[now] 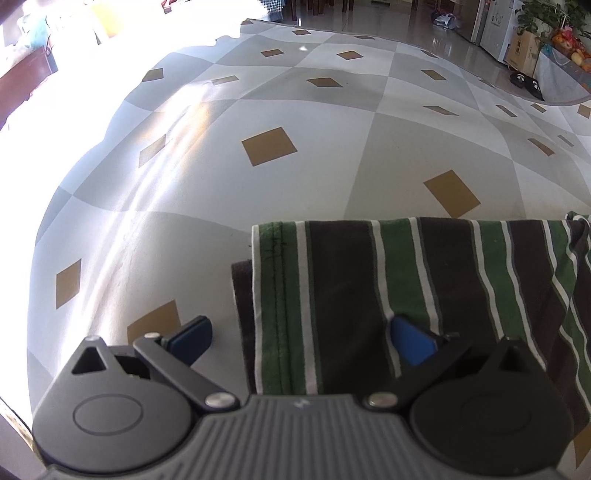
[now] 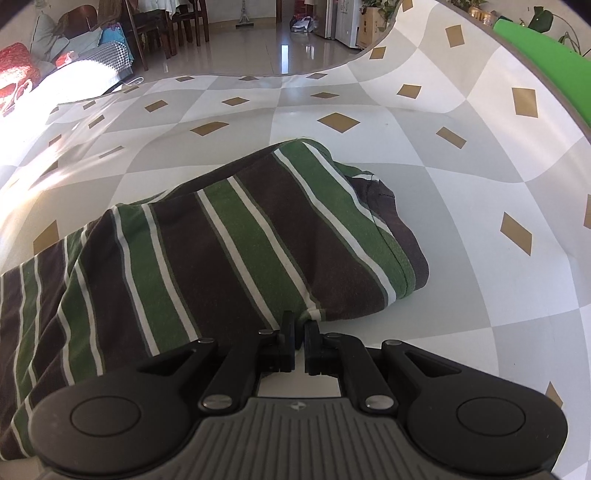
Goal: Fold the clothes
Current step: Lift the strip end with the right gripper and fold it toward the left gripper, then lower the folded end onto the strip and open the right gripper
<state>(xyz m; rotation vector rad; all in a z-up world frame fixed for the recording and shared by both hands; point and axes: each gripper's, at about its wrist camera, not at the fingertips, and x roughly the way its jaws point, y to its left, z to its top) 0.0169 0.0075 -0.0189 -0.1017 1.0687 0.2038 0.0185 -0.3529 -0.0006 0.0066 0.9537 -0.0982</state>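
Strong daylight from left, glare blows out left edges; fisheye bends borders; focus sharp.

A shirt [image 2: 229, 236] lies on a tablecloth [image 2: 461, 206], filling the lower left of the right wrist view; chairs [image 2: 166, 22] stand behind, upper left.

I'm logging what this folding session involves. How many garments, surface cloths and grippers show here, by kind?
Striped shirt: 1
Checked cloth under it: 1
Grippers: 2, the left gripper open, the right gripper shut on the shirt's edge
Total: 4
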